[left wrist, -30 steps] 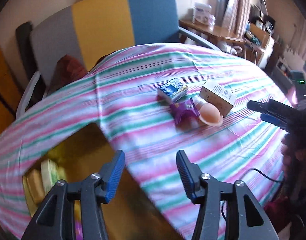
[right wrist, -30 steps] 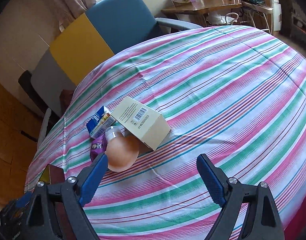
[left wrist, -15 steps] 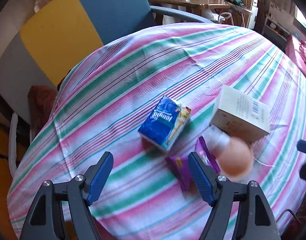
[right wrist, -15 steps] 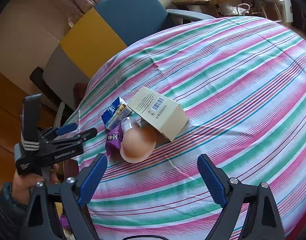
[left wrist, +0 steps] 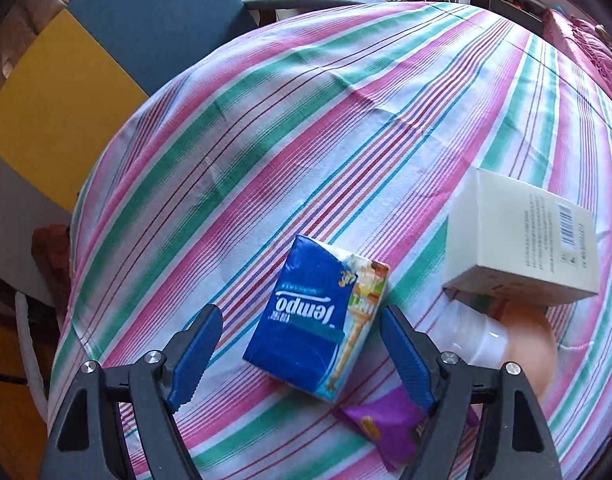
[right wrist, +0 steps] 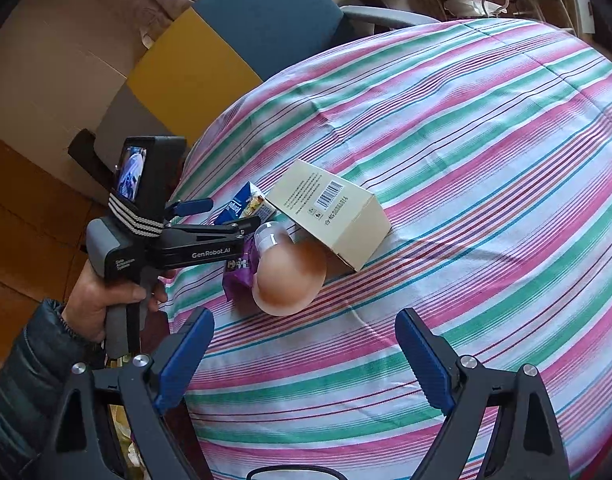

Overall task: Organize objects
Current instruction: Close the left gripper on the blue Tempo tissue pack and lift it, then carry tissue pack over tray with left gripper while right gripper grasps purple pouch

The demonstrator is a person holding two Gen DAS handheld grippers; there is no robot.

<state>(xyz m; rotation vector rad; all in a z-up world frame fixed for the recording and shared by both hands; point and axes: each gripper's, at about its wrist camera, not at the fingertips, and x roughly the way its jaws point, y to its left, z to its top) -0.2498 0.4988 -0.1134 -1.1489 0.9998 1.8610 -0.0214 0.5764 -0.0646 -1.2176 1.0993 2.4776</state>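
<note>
Your left gripper [left wrist: 298,356] hangs wide open, its 2 fingers straddling the blue tissue pack [left wrist: 315,320], whose long axis slants across the gap. Your right gripper [right wrist: 306,358] gapes empty, farther off. Beside the pack, the purple packet [left wrist: 389,426] hides partly under your finger.
</note>
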